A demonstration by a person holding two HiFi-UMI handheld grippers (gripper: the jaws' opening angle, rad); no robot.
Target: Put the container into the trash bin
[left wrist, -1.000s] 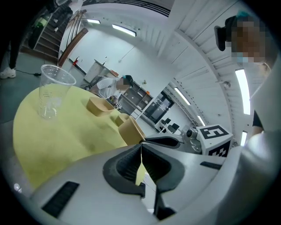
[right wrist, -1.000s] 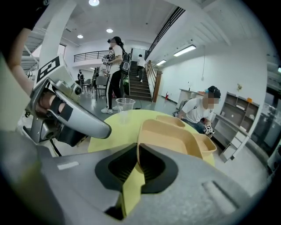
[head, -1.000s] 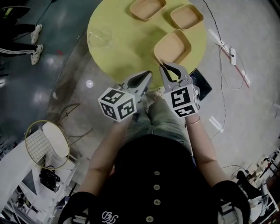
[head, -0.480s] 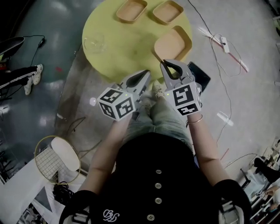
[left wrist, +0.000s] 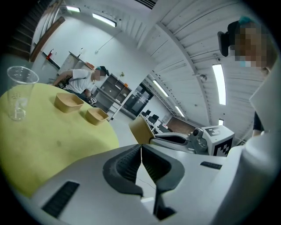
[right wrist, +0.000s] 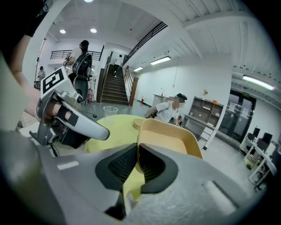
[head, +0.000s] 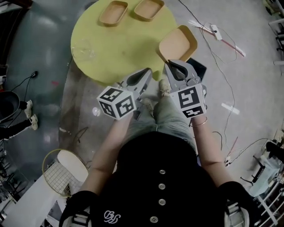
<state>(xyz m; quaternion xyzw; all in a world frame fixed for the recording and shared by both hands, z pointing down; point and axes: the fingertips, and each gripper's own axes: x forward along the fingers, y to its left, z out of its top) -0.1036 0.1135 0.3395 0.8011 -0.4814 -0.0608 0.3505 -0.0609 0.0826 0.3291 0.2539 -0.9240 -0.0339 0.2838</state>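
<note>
A tan, shallow container [head: 178, 42] hangs partly past the right edge of the round yellow table [head: 120, 48]. My right gripper [head: 167, 64] is shut on its near rim; the right gripper view shows the rim [right wrist: 169, 136] pinched between the dark pads [right wrist: 145, 163]. In the left gripper view the container [left wrist: 141, 130] tilts up at the right gripper's tip [left wrist: 154, 139]. My left gripper [head: 148, 71] is shut and empty, just left of the right one, above the person's knees. A wire bin [head: 66, 170] with a white liner stands on the floor at the lower left.
Two more tan containers [head: 113, 12] [head: 148, 8] sit at the table's far side, and a clear plastic cup [head: 83, 49] stands at its left. Cables and a power strip [head: 213, 31] lie on the floor to the right. A dark flat object [head: 197, 67] lies under the held container.
The right gripper has carried the container from on the tabletop to over the table's right edge. The left gripper has moved along beside it, still shut.
</note>
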